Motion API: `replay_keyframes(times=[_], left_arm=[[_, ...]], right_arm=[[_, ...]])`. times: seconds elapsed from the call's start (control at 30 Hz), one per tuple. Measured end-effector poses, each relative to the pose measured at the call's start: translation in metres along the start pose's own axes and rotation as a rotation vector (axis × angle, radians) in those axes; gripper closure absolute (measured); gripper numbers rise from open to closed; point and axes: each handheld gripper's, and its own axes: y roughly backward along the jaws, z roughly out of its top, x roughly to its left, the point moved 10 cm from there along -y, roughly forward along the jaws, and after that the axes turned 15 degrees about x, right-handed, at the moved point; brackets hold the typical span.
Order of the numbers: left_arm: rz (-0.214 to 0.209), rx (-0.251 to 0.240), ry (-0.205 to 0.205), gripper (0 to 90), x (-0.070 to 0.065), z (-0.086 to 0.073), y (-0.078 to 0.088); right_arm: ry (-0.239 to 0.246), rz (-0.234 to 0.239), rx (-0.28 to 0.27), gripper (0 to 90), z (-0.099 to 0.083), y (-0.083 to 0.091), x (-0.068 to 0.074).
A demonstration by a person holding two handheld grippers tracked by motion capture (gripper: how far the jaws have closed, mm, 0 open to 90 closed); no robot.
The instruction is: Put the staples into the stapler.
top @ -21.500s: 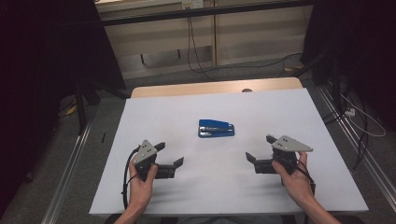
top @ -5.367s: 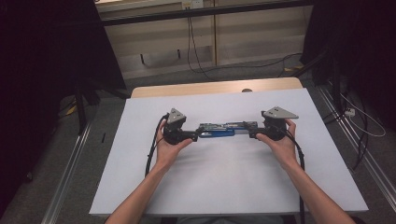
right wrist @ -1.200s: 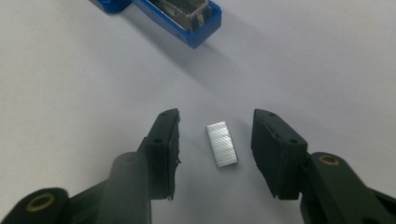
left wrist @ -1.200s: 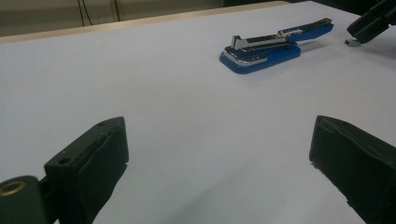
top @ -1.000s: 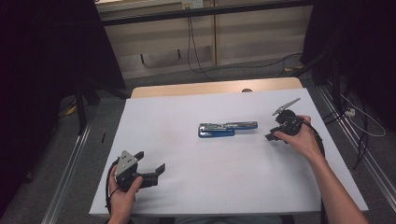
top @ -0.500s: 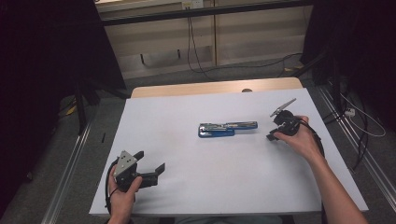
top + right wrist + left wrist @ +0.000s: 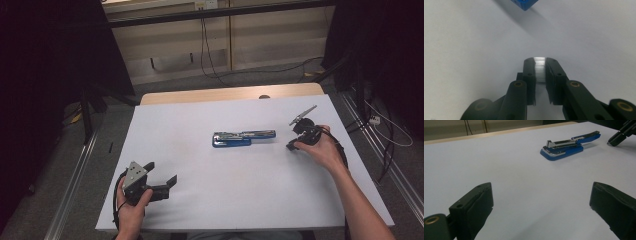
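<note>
stapler (image 7: 243, 138): lying flipped open mid-table on the white sheet (image 7: 200, 200), nothing around it
right gripper (image 7: 540, 65): jaws just closed, clamped on a strip of staples (image 7: 540, 68), beside the stapler's right end
left gripper (image 7: 541, 207): jaws wide apart, near corner

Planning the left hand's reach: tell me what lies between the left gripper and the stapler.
Nothing: in the left gripper view, only bare white table lies between the left gripper and the opened blue stapler.

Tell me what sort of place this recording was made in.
Probably a lab or workshop recording station: a white-covered table ringed by dark curtains, loose cables on the floor, metal rails alongside.
</note>
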Motion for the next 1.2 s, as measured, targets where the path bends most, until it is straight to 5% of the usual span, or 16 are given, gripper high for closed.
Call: replay_keyframes(times=[1.03,1.2], left_arm=[[0.002,-0.001,0.021,3.9,0.002,0.0,0.0],[0.001,0.0,0.028,3.9,0.002,0.0,0.0]], right_arm=[[0.014,0.038,-0.142,79.2,0.014,0.012,0.011],[0.017,0.072,-0.185,79.2,0.018,0.016,0.016]])
